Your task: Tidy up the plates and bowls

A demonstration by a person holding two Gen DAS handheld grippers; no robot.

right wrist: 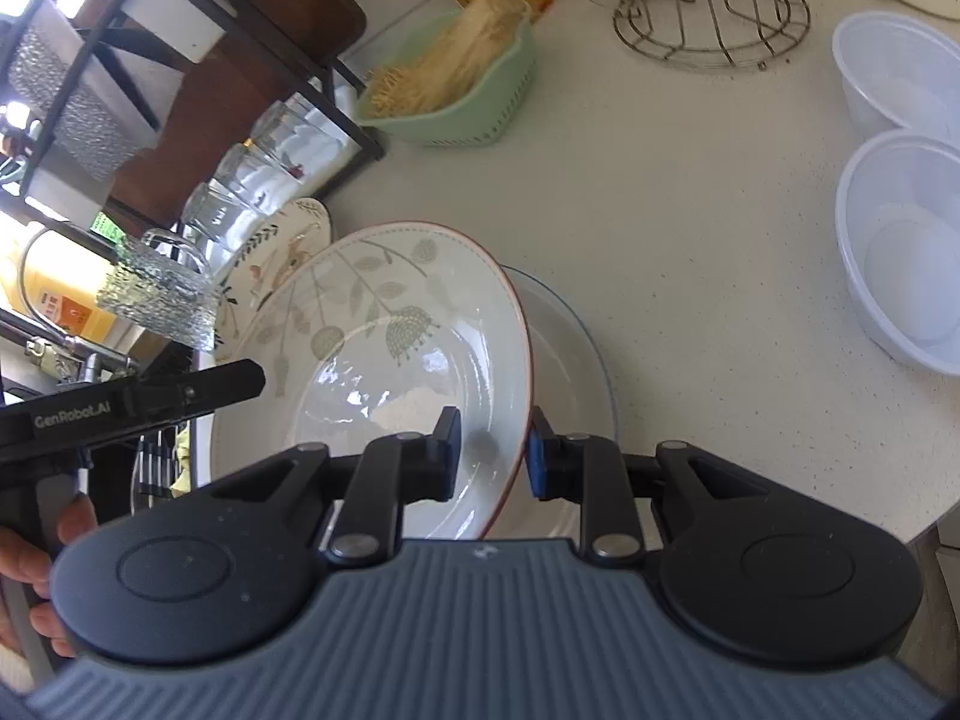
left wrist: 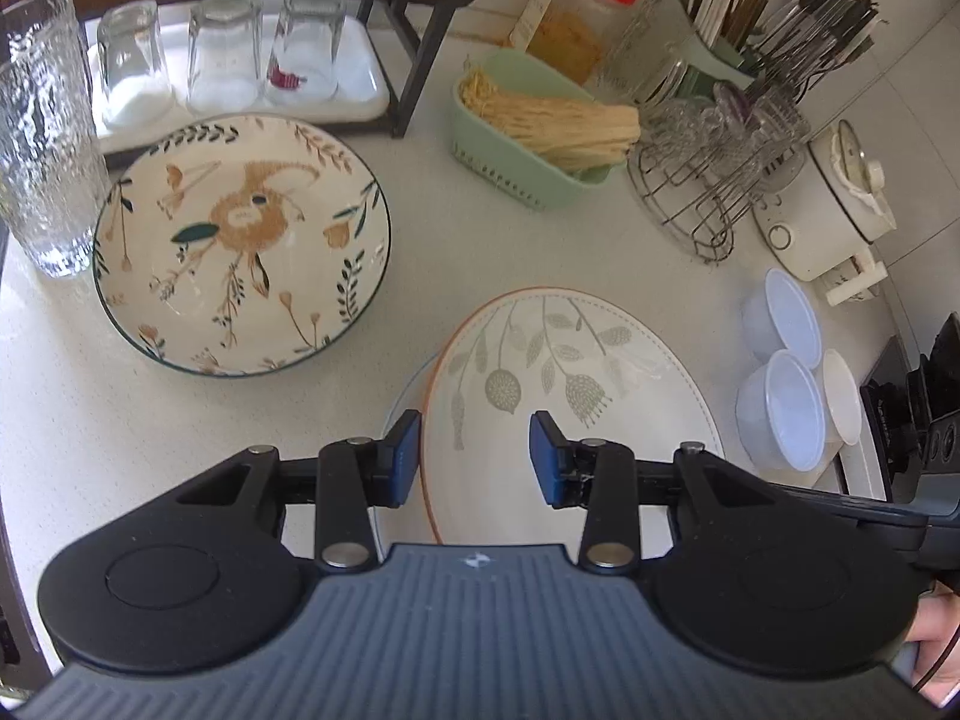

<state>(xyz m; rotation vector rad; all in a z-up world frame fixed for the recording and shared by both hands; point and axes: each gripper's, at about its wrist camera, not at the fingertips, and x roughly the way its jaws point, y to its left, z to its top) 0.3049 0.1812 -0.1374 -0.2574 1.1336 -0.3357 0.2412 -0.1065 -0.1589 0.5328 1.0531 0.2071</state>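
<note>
A cream leaf-pattern plate (left wrist: 576,372) with an orange rim hangs tilted above the counter, held from two sides. My left gripper (left wrist: 474,456) is shut on its near-left rim, one blue pad outside the rim and one over the inside. My right gripper (right wrist: 492,456) is shut on the leaf-pattern plate (right wrist: 384,348) at its right rim. Just under it a clear glass plate (right wrist: 570,354) lies on the counter, mostly covered. A green-rimmed plate with a rabbit and flowers (left wrist: 240,240) lies flat further left. Three white plastic bowls (left wrist: 780,408) stand to the right.
A tall textured glass (left wrist: 42,138) stands beside the rabbit plate, with upturned glasses on a white tray (left wrist: 360,102) behind. A green basket of noodles (left wrist: 528,180), a wire rack (left wrist: 708,198) and a white cooker (left wrist: 828,210) line the back. The counter edge (right wrist: 924,528) runs near right.
</note>
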